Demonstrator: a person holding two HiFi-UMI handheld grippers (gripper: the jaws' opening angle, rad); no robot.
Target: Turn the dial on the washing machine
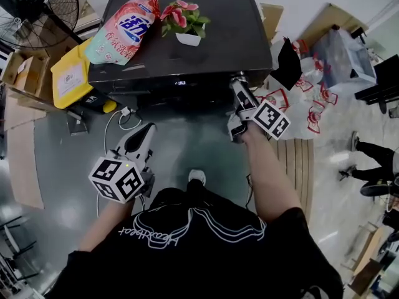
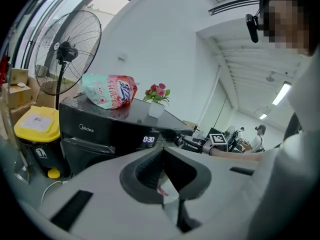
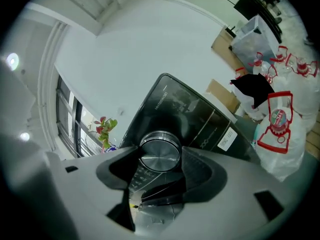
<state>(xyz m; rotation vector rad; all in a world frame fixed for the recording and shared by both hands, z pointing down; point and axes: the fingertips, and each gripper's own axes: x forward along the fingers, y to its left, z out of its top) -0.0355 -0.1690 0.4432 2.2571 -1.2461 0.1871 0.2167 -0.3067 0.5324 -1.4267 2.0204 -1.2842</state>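
Observation:
The black washing machine [image 1: 218, 36] stands in front of me, its lit display [image 1: 180, 82] on the front panel. Its silver dial [image 3: 160, 157] sits between the jaws of my right gripper [image 3: 159, 148], and the pads press on both sides of it. In the head view the right gripper [image 1: 237, 85] reaches the panel's right end and hides the dial. My left gripper [image 1: 147, 132] hangs lower, away from the machine, with its fingertips [image 2: 162, 148] together and nothing between them. The left gripper view shows the display [image 2: 148, 140] and the right gripper [image 2: 188, 143] at the panel.
A detergent pouch [image 1: 124, 27] and a small potted plant [image 1: 187, 37] rest on the machine's lid. A yellow bin [image 1: 70, 75] and a standing fan [image 1: 31, 11] are to the left. Plastic bags [image 1: 299, 108] and boxes lie on the floor to the right.

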